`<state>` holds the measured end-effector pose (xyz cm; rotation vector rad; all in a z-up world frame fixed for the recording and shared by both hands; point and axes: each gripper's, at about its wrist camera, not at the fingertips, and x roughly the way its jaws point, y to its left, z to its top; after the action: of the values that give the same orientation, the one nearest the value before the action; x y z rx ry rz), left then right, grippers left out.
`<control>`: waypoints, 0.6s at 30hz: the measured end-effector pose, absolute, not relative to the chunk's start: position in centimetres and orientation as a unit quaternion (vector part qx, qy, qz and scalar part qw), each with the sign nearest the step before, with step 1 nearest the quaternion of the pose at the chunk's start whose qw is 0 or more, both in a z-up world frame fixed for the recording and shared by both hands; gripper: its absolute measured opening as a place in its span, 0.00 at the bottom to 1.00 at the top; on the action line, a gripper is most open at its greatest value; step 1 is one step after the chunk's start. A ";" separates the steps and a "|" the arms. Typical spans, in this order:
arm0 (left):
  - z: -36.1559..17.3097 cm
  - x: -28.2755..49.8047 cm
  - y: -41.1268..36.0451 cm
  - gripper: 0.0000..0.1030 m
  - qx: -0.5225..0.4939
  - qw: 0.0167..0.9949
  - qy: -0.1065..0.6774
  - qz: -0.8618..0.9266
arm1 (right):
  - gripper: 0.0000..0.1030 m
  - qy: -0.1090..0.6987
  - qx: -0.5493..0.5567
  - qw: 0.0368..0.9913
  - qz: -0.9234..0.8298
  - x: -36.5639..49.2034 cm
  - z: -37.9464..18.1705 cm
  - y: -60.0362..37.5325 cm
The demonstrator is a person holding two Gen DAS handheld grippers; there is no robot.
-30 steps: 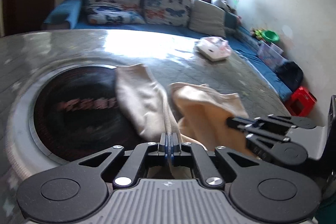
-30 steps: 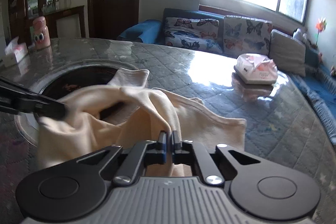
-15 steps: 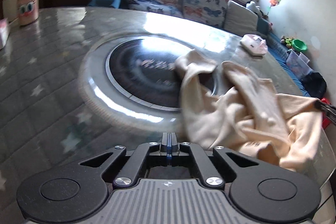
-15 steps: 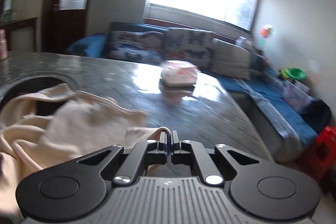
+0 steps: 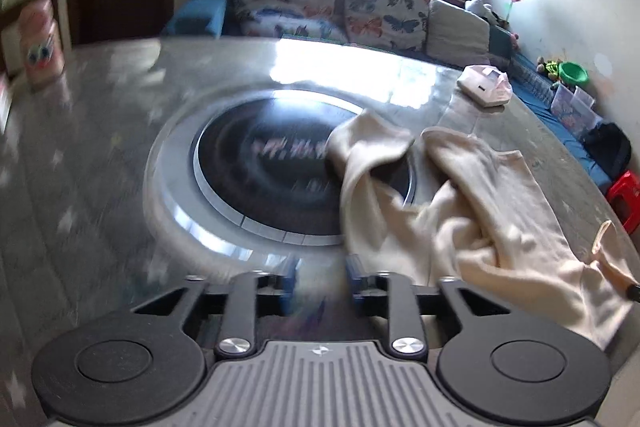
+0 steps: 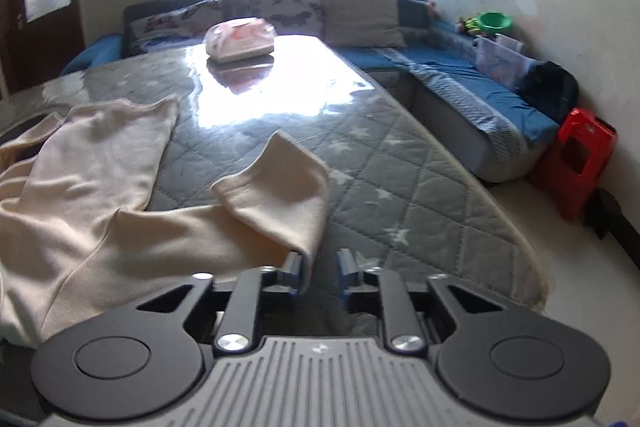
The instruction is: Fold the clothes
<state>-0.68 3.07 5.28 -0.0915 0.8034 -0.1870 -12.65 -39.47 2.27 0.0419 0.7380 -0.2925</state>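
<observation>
Left wrist view. Table point(image 5: 100, 155): grey quilted cover with pale stars under a glossy sheet; a dark round inset plate point(image 5: 280, 183) sits at its centre.

Garment point(image 5: 472, 211): one cream knit piece, crumpled, lying on the right half of the table with one limb draped over the right rim of the inset plate. In the right wrist view it spreads from the near left toward the middle, a cuffed end point(image 6: 280, 195) folded up nearest the tool. Judged soft, light and limp: it should slide easily on the glossy cover and sag when lifted, so take it at hems or cuffs, where the knit is doubled.

Tissue pack point(image 6: 240, 41): pink, far side of the table, well apart from the garment.

Left gripper point(image 5: 320, 277): jaws have just been opening, now part-way apart, nothing between them; garment edge just to their right.

Right gripper point(image 6: 320, 267): jaws have just been opening, a narrow gap, empty; the cuff's corner lies against the left finger point(image 6: 294, 267), released.
</observation>
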 end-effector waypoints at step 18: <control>2.3 9.2 -4.5 0.31 0.081 0.918 0.377 -0.092 | 0.49 0.308 0.000 0.949 -0.064 -8.3 5.3 -34.9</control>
<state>9.20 -4.53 2.26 0.1667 0.7752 -0.1899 -8.26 -34.86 5.29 0.0007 0.6266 -0.1308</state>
